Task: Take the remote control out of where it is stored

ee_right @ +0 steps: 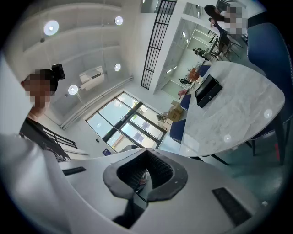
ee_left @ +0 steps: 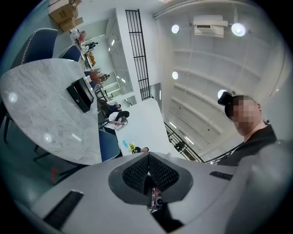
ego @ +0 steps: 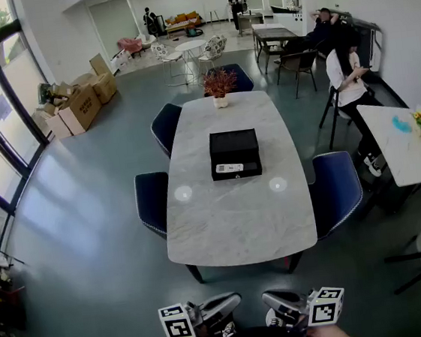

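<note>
Both grippers are held low and close together, side by side, just short of the near edge of the marble table (ego: 235, 221). The left gripper (ego: 230, 301) has its jaws pressed together with nothing between them. The right gripper (ego: 269, 298) is likewise fully closed and empty. Well beyond them, past a bare stretch of tabletop, a black box (ego: 233, 145) sits near the middle of the table. The remote control (ego: 228, 168), pale and slim, lies along the side of the box nearest the grippers. Farther still, at the table's far end, stands a small potted plant (ego: 219, 85). Dark blue chairs (ego: 152, 201) flank the table on both sides.
</note>
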